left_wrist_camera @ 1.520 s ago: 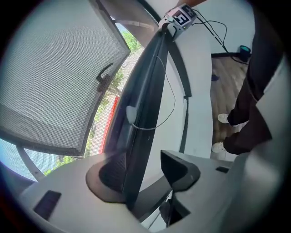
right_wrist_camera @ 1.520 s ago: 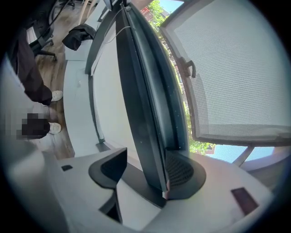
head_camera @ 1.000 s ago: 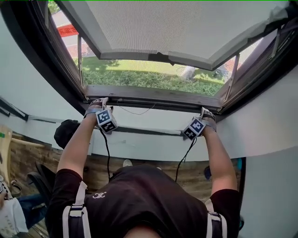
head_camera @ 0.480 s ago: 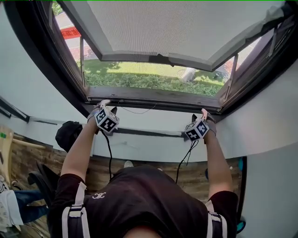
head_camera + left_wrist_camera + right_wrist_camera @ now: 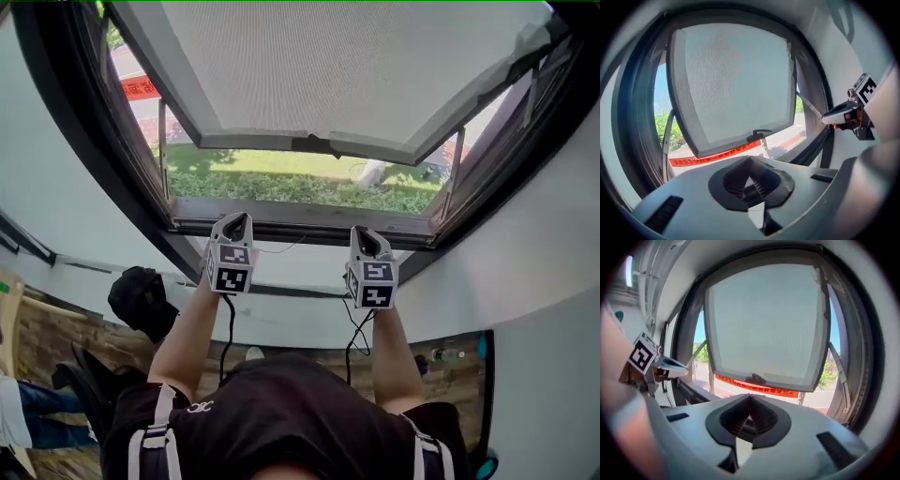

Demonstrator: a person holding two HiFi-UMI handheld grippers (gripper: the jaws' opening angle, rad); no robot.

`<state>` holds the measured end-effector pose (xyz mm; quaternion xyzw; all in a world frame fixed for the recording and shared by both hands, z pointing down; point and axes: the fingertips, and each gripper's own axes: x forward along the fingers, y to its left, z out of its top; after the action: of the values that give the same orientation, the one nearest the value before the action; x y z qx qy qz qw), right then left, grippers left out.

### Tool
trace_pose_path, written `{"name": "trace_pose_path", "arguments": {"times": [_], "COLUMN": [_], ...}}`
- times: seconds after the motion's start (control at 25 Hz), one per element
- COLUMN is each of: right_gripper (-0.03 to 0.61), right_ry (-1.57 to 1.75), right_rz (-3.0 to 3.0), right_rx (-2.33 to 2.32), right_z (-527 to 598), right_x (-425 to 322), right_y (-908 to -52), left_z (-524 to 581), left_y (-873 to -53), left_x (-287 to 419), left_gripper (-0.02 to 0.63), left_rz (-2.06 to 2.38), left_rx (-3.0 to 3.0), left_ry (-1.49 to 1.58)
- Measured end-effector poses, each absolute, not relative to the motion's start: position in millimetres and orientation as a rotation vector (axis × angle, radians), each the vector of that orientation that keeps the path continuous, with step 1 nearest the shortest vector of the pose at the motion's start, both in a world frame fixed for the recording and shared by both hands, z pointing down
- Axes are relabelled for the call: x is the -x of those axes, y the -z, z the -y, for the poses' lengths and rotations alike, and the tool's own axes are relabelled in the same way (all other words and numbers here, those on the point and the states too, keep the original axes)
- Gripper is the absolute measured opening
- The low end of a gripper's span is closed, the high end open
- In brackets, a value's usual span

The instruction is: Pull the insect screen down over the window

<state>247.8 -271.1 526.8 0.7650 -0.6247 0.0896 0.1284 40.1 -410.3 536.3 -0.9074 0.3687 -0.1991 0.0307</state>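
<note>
The insect screen is a pale mesh panel in a grey frame that fills the upper window. Its bottom bar carries a small black handle at the middle, with open air below it. My left gripper and right gripper are held side by side in front of the lower window frame, below the handle and apart from it. Both have just been closing and stand shut with nothing between their jaws. In the left gripper view the screen and handle lie ahead; the right gripper view shows the same handle.
The dark lower window frame runs just beyond the grippers, above a white wall ledge. Metal stays stand at both sides of the opening. Grass and a red banner lie outside. A black object sits below left.
Both grippers have left the outer ends of the lower frame, risen and come in toward the middle. They rolled upright and their jaws went from open to shut.
</note>
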Motion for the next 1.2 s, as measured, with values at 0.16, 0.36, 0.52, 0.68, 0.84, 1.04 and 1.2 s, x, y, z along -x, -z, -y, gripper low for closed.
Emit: {"name": "trace_pose_path", "arguments": {"times": [0.16,0.36,0.52,0.68,0.84,1.04,1.2], "right_gripper": [0.005,0.005,0.005,0.005,0.005,0.003,0.003], "right_ry": [-0.17,0.024,0.035,0.03,0.047,0.084,0.093], "right_rz": [1.887,1.976,1.962,1.978,1.991,1.966,1.969], "right_rx": [-2.38,-2.448,-2.41,-2.428,-2.446,-2.467,-2.456], "right_z": [271.5,255.3,259.3,259.0,256.9,253.8,250.6], "right_x": [-226.4,-198.4,-195.6,-196.8,-198.2,-201.5,-198.5], "right_y": [-473.3,-426.8,-436.2,-433.5,-423.5,-417.6,-416.9], "left_z": [383.7,352.8,341.3,342.4,344.5,342.1,337.9], "left_y": [-482.6,-445.8,-429.4,-430.7,-439.3,-443.2,-442.2], "left_x": [-48.1,-45.6,-50.3,-54.3,-53.9,-57.1,-57.3], "left_gripper": [0.009,0.009,0.009,0.009,0.009,0.009,0.009], "left_rz": [-1.232,-1.24,-1.179,-1.157,-1.159,-1.153,-1.153], "left_rx": [2.803,2.813,2.81,2.818,2.83,2.813,2.816], "left_ry": [0.411,0.26,0.159,0.163,0.195,0.22,0.214]}}
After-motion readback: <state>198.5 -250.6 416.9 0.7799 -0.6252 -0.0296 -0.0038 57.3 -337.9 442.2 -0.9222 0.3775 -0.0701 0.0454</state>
